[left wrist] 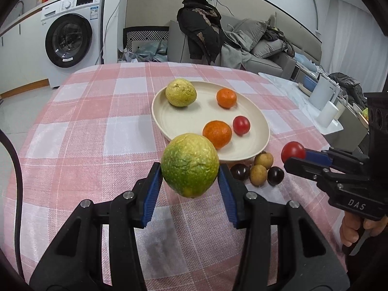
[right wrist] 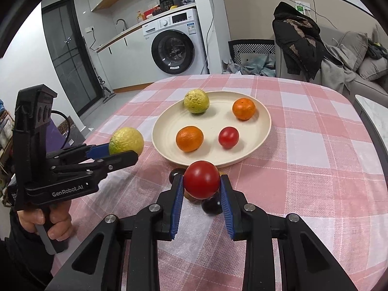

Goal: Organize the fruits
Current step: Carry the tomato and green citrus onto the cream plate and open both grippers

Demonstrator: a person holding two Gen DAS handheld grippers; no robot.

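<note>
My left gripper (left wrist: 190, 169) is shut on a green-yellow citrus fruit (left wrist: 189, 165) and holds it above the cloth, just short of the cream plate (left wrist: 174, 118). My right gripper (right wrist: 201, 181) is shut on a red tomato (right wrist: 202, 179), held above the small fruits near the plate's (right wrist: 264, 121) front rim. The plate holds a yellow-green citrus (left wrist: 181, 92), two oranges (left wrist: 217, 133) (left wrist: 226, 98) and a red tomato (left wrist: 241, 125). On the cloth lie two brown longans (left wrist: 258, 175) and two dark plums (left wrist: 275, 175).
The round table has a pink checked cloth (left wrist: 97, 126). A washing machine (left wrist: 70, 36) stands behind left, a grey sofa (left wrist: 264, 48) with clothes behind right. A side table with white containers (left wrist: 325, 97) stands at the right.
</note>
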